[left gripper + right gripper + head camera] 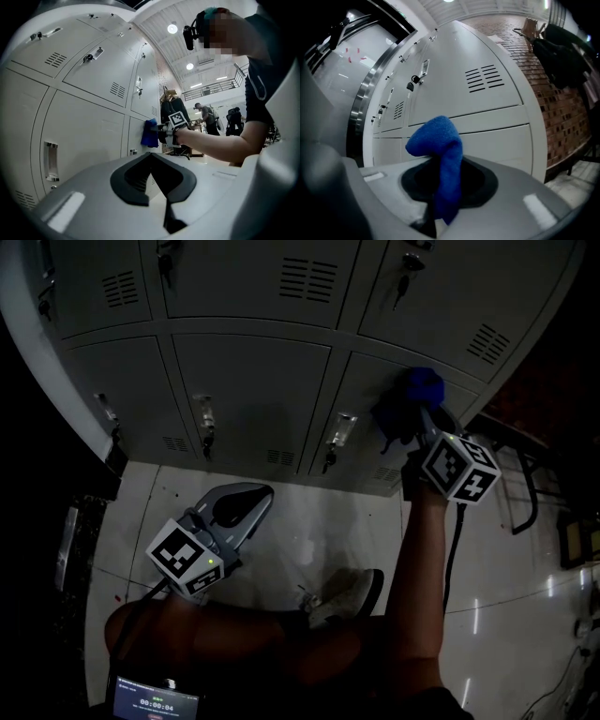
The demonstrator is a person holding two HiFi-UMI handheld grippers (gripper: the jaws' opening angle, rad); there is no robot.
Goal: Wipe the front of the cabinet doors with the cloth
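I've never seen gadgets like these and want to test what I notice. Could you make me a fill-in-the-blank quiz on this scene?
1. The right gripper clamps a ____ cloth.
2. The left gripper, held low and away from the lockers, has ____ between its shut jaws.
3. Every cabinet door in view is ____, not open.

Missing words: blue; nothing; closed.

Blue cloth [440,150], grey cabinet doors [487,105]
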